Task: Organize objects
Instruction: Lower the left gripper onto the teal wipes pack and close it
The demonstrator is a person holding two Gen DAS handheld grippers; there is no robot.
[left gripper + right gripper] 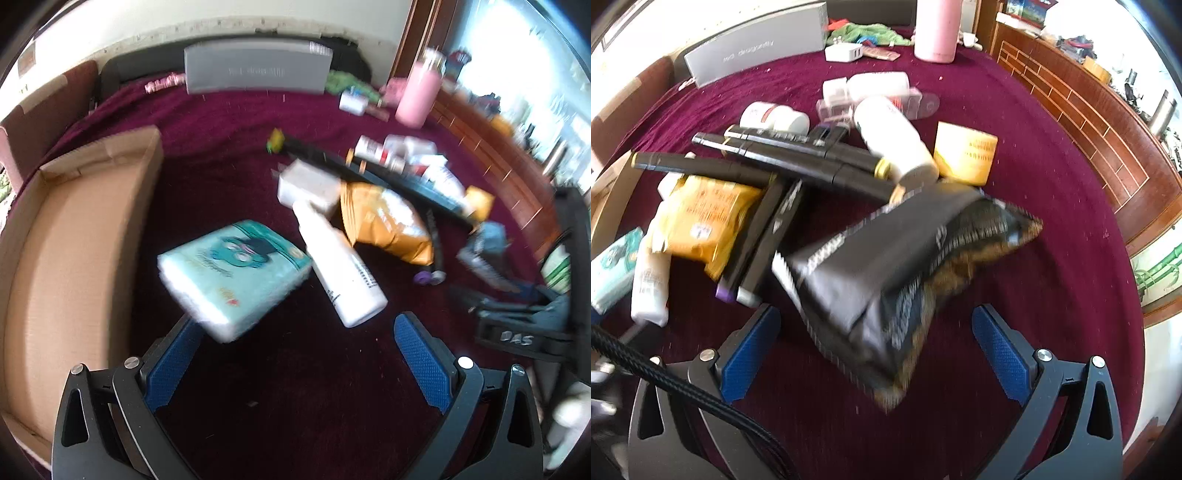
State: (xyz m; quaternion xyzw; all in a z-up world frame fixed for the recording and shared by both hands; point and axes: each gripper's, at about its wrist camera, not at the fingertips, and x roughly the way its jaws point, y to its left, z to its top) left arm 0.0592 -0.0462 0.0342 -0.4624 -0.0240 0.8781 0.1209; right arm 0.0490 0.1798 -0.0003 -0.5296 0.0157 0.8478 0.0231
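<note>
both grippers gape wide, holding nothing. left gripper (pixel 295 354) nears the pale teal soft tissue pack (pixel 232 273) beside the open cardboard box (pixel 74 240); right gripper (pixel 875 343) hovers over the black foil snack pouch (pixel 886 266). next: likely straddle and close.

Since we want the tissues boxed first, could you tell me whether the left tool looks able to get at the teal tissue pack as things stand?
Probably yes: the left tool is open, the teal tissue pack lies just ahead near its left finger, uncovered; only the white bottle lies close beside it.
</note>
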